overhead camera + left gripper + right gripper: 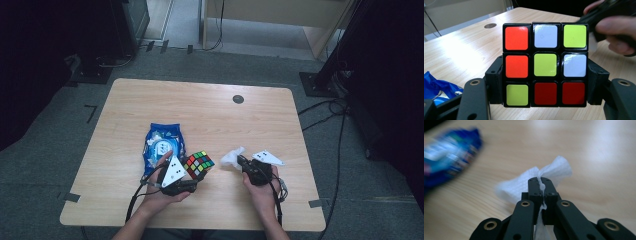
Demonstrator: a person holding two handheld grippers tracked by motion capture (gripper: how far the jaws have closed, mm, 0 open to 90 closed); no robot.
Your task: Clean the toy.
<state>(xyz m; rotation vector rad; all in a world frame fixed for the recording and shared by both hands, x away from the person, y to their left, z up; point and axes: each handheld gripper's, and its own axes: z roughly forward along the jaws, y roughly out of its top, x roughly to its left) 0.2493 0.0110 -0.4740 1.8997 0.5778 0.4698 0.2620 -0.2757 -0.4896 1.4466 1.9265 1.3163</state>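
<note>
Black jaws of the right gripper (540, 185) rose closest to the lens in the right gripper view, pressed together on a white tissue (554, 170) whose crumpled ends fanned out beyond and to each side of the tips, with a strip of it trailing down between the linkages. That view also caught the blue packet (447, 161) as a blur at upper left, too smeared for any print to be read. In the left gripper view the left gripper (545, 75) clamped a puzzle cube (545, 65) by its two sides, the facing side showing orange, white, yellow-green and dark red stickers (none carried writing), while a hand (616, 35) with the other tool sat blurred at upper right. Only the high view laid out the whole table (210, 105): the cube stood just right of the left gripper's grey plate, the packet lay touching or just beside the left hand (160, 195), its white label too small to read, and the tissue hung at the right gripper's tips, near the cube but apart from it.
</note>
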